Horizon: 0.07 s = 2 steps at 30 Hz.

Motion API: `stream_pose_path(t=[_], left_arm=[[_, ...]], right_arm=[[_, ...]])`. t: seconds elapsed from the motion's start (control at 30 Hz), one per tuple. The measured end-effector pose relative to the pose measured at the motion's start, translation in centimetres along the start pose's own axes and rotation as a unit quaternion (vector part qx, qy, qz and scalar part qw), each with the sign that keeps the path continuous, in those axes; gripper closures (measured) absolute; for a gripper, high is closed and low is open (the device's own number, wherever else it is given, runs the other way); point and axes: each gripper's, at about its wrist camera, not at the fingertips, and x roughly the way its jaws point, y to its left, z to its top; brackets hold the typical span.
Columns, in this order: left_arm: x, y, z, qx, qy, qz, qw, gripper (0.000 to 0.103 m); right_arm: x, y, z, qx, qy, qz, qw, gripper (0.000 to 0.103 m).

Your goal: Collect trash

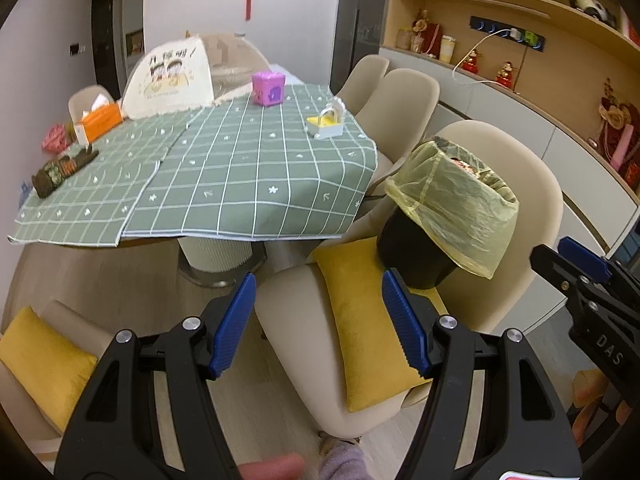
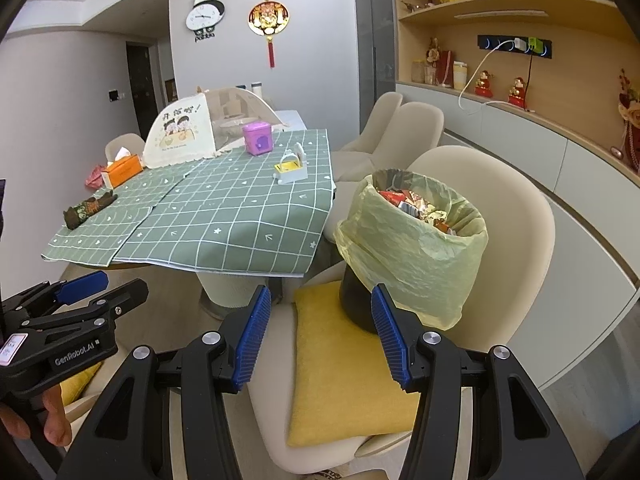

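Here both grippers hang in the air before a cream chair [image 2: 496, 216], each with its blue pads spread and nothing between them. The left gripper [image 1: 320, 320] shows in its own view over the chair's front edge; in the right wrist view it juts in from the left edge, held by a hand [image 2: 48, 416]. The right gripper [image 2: 320, 334] frames the yellow cushion [image 2: 340, 372] lying on the seat.

The bin [image 2: 358, 304], black and lined with a pale yellow bag [image 2: 420, 256], stands on the seat at the back end of the cushion, close to the backrest. The bag folds down over the rim and covers most of the bin's side. Inside it lies trash [image 2: 416, 206]: a heap of bright wrappers, red, gold and white, reaching near the rim.

To the left of the chair is a table with a green checked cloth [image 2: 224, 216], the cloth's corner hanging just beside the bin. On the cloth lie a dark crumpled wrapper [image 2: 90, 208] near the left edge, an orange tissue box [image 2: 124, 170] behind it, a purple box [image 2: 258, 138] further back and a small white basket [image 2: 291, 168] with something yellow in it towards the right edge. A domed food cover [image 2: 188, 132] stands at the table's far end.

A second yellow cushion [image 1: 40, 364] lies on another chair at the lower left of the left wrist view
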Motion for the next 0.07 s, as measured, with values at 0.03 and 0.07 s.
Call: stream_pose_path(t=[0.03,0.07], left_arm=[[0.67,0.42,0.55,-0.006,0.005,0.0,1.0,0.041],[1.3,0.86,1.12,-0.012,0.009,0.002,0.9999,0.041]], right_arm=[[0.4,0.05,0.35,-0.003,0.004,-0.001,1.0,0.054],[0.4,0.05,0.35,-0.003,0.004,-0.001,1.0,0.053]])
